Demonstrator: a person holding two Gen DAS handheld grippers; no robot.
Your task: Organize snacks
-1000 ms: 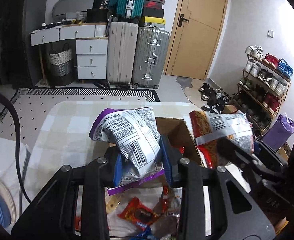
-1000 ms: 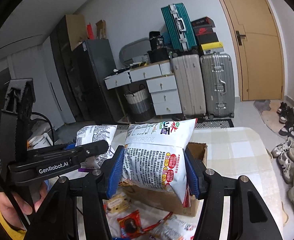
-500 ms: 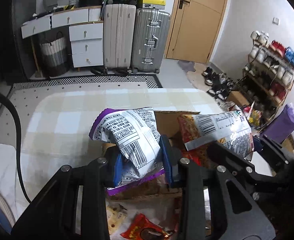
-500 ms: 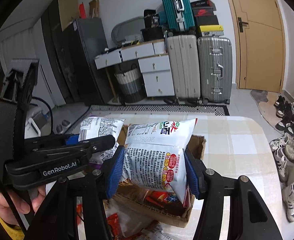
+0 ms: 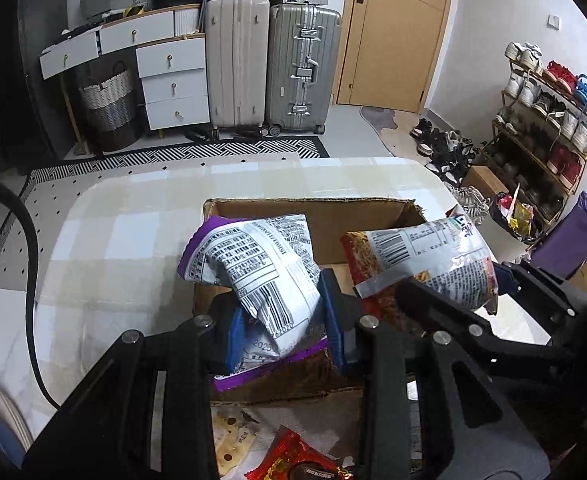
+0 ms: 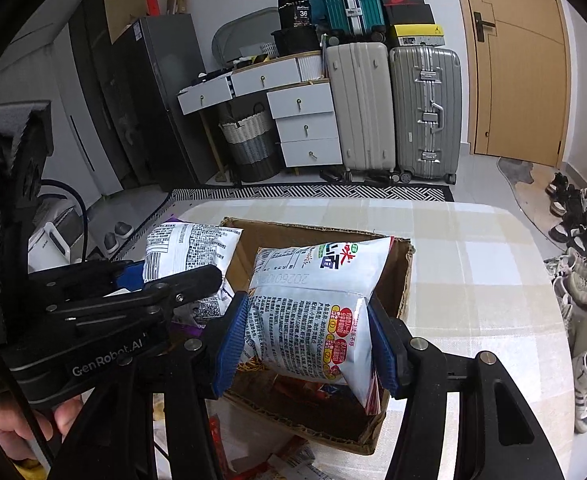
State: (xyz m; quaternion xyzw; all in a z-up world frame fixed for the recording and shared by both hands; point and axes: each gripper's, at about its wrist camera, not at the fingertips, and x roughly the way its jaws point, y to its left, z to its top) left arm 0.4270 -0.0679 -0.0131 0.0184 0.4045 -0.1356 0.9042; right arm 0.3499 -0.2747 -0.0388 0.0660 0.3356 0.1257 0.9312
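My left gripper (image 5: 283, 316) is shut on a purple-and-white snack bag (image 5: 261, 264) and holds it over the left half of an open cardboard box (image 5: 313, 210). My right gripper (image 6: 307, 340) is shut on a red-and-white snack bag (image 6: 317, 308) and holds it over the right half of the same box (image 6: 407, 276). Each bag also shows in the other view: the purple one (image 6: 185, 248), the red one (image 5: 421, 260). The box stands on a checked tablecloth (image 5: 133, 220).
Loose small snack packets (image 5: 293, 456) lie on the table just in front of the box. A black cable (image 5: 25, 240) runs along the table's left side. Suitcases (image 5: 273, 68), drawers and a shoe rack (image 5: 545, 120) stand beyond the table.
Both grippers have moved forward and tilted down with their bags. The bags now hang over the open box, and more of the box's inside shows.
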